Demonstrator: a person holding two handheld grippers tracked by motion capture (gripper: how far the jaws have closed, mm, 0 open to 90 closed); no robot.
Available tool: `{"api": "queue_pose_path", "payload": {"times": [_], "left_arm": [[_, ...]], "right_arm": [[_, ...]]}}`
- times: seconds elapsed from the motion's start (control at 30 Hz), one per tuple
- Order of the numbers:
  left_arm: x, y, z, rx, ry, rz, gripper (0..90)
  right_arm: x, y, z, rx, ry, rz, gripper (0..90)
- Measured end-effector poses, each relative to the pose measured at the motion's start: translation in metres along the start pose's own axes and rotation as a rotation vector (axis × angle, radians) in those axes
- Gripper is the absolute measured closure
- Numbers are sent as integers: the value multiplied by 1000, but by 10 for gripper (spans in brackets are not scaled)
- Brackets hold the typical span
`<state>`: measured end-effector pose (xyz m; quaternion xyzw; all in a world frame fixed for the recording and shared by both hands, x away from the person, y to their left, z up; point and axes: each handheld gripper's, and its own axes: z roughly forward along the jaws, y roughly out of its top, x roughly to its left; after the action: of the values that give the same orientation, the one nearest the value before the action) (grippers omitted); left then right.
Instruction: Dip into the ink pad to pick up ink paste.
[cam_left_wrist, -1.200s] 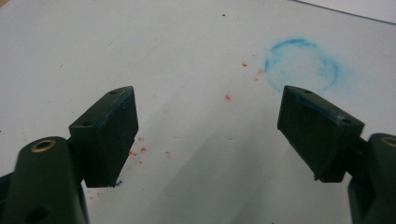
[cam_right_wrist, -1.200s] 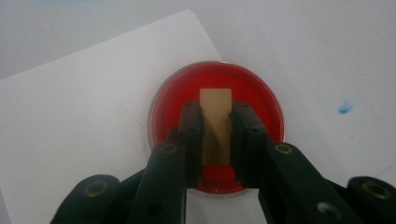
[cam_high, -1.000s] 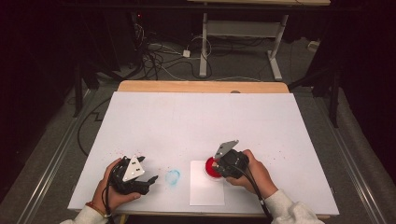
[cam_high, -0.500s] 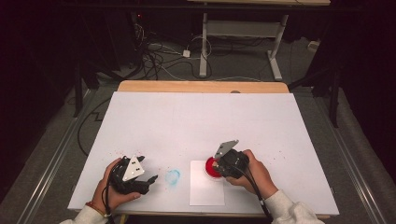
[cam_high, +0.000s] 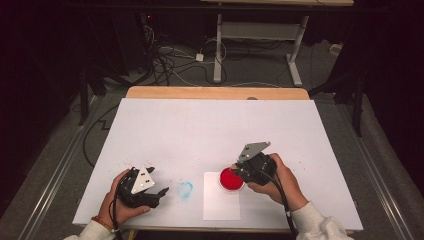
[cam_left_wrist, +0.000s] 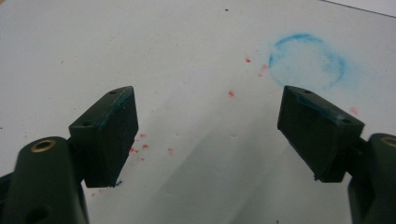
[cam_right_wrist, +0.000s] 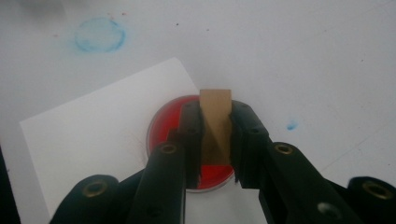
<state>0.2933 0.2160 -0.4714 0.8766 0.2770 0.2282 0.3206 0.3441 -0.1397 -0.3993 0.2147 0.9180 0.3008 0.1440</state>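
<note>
Near the front edge of the white worktop (cam_high: 200, 135), a small tan wooden block (cam_right_wrist: 215, 122) is gripped between the jaws of the right claw (cam_right_wrist: 215, 140), directly above a round red ink pad (cam_high: 230, 179). That pad is seen resting on a white sheet of paper (cam_high: 220, 205). Farther left, the left claw (cam_left_wrist: 208, 135) is held with its jaws wide apart and nothing between them, close to a faint blue ring-shaped stain (cam_left_wrist: 307, 60) on the worktop.

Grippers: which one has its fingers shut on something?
The right gripper, fingers clamped on a tan wooden block over the red ink pad. The left gripper is open, empty.
</note>
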Motion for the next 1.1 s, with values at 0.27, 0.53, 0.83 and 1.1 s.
{"api": "queue_pose_path", "payload": {"times": [0.27, 0.53, 0.83, 1.1], "left_arm": [[-1, 0, 1, 4, -3, 3, 200], [0, 0, 1, 5, -4, 4, 200], [0, 0, 1, 7, -3, 4, 200], [0, 0, 1, 10, -3, 6, 200]], "right_arm": [[-4, 7, -16, -43, -15, 4, 758], [-4, 12, -24, -65, -21, -4, 757], [4, 11, -6, -15, 3, -27, 757], [7, 7, 11, 43, 28, -34, 757]]}}
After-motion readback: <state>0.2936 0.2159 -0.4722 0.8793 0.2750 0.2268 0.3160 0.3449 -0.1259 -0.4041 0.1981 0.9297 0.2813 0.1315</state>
